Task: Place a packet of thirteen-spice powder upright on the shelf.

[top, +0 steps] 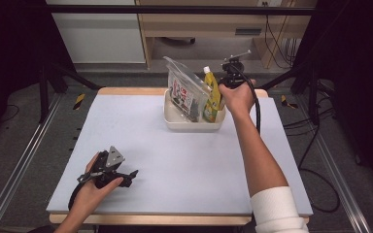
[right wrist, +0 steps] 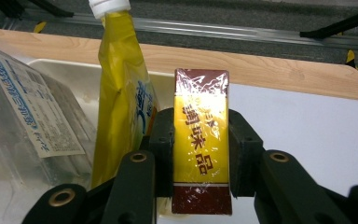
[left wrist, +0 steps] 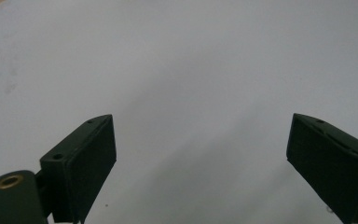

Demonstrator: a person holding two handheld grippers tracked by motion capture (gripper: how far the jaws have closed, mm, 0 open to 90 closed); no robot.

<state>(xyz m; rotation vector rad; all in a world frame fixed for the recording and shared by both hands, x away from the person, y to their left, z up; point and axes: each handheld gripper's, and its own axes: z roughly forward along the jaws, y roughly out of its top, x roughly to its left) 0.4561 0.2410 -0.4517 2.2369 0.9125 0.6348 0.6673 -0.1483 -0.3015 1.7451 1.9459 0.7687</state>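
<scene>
The right tongs [right wrist: 200, 154] are clamped on a small seasoning box [right wrist: 201, 140], yellow with dark red ends and wrapped in glossy film, and hold it upright over the right end of the white tray [top: 175, 121] that sits near the far edge of the counter [top: 175, 160]. In the high view the right tongs [top: 228, 80] hover just beside the yellow spout pouch [top: 212, 94], and the box itself is hidden there behind the hand and the pouch. The box looks light and stiff, a carton that should keep its shape under pressure, but the film is slick (it glares in the right gripper view), so a grip across the two long flat sides at mid-height, as now, seems the safest hold; squeezing near a corner could let it twist out. The pouch [right wrist: 121, 107] is soft and leans, touching or nearly touching the box. A clear bag with a printed label [right wrist: 32, 116] stands at the tray's left part; its contents are hard to make out. The left tongs [left wrist: 200, 158] rest near the counter's near left corner, jaws spread wide with nothing between them. The box's lower end is cut off, so whether it touches the tray floor cannot be told.
</scene>
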